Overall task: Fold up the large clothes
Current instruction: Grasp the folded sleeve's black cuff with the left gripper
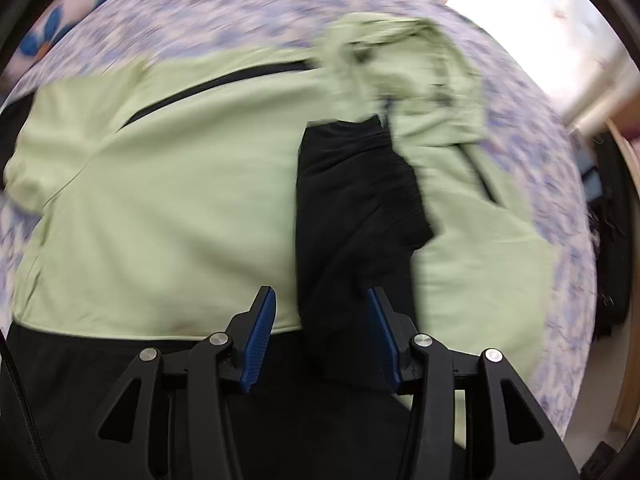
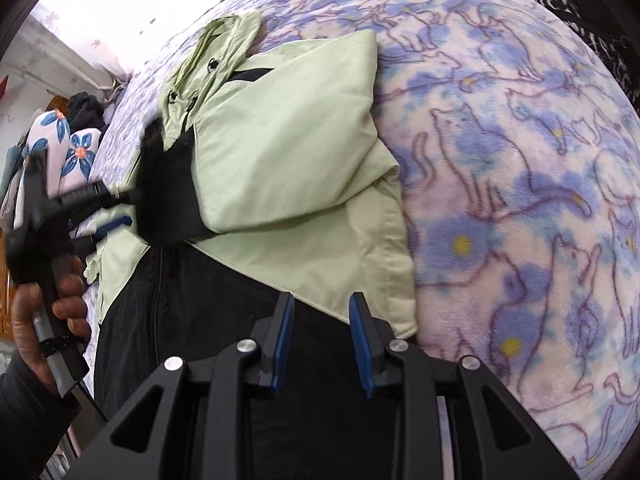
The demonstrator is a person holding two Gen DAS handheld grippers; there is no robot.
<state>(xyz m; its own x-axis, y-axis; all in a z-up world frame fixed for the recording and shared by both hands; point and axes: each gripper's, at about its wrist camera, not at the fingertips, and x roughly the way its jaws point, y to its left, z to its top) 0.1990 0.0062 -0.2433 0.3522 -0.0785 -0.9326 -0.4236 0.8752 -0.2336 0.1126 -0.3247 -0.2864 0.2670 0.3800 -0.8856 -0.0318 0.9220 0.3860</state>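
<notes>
Fleece underfoot of everything: blanket [image 2: 520, 184] printed with blue and purple cats and small yellow dots, spread over the whole bed. Lay flat on it, pale green and black jacket [image 2: 288, 152], hood [image 2: 224, 40] toward the far end, black lower half nearest the cameras, a long zip running down that dark part. Folded across the chest, one green sleeve with a black cuff [image 2: 168, 196]; seen from the left camera, blurred, as a black band [image 1: 352, 208] over the green body. Hung over the jacket's black hem, left gripper [image 1: 320, 320], blue pads [image 1: 260, 340] set wide apart and nothing between them. Also seen from the right camera at the far left, held by a bare hand [image 2: 48, 312], tips close against the black cuff; could not tell whether touching. Hovered above the border of black and green cloth, right gripper [image 2: 322, 320], pads parted by a moderate gap, gripping nothing. Beyond the bed: pillow [image 2: 68, 144] with big blue flowers, dark bundle [image 2: 86, 110] beside it, bright curtained window [image 1: 532, 12] washing out the corner, wooden furniture [image 1: 626, 280] at the edge.
</notes>
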